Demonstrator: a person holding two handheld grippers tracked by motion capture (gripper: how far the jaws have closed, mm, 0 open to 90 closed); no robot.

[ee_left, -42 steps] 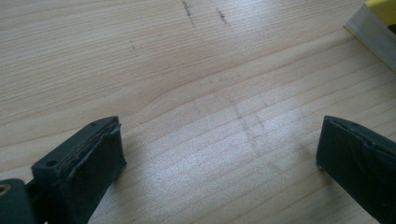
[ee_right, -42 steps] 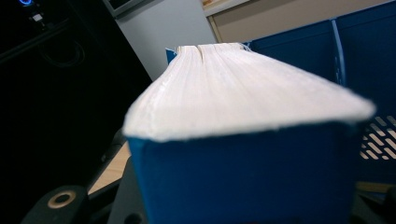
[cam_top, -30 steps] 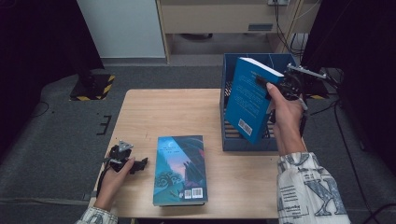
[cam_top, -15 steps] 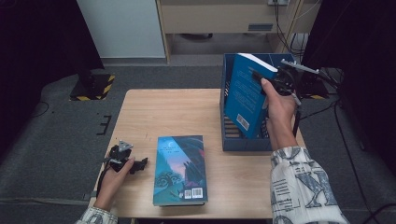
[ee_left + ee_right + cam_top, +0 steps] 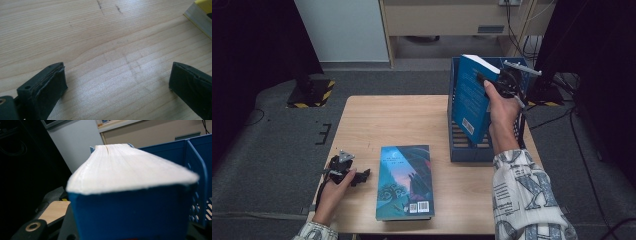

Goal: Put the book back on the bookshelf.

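Blue book (image 5: 472, 97), clamped by the right gripper (image 5: 507, 82), is held upright over the blue file rack (image 5: 464, 150); its lower edge is hidden, having dropped since. Left gripper (image 5: 343, 167) rests spread apart.

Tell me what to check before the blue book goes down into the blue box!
1. Grip: right gripper is shut on the blue book. Ok.
2. Book over the blue file box, lower end inside it: ok.
3. Book straight up: it leans. Not ok.
4. Room in the slot beneath: hidden by the book. Cannot tell.
5. Left gripper open, resting on the table, out of the way: ok.
6. Second book lies flat, apart from the box: ok.
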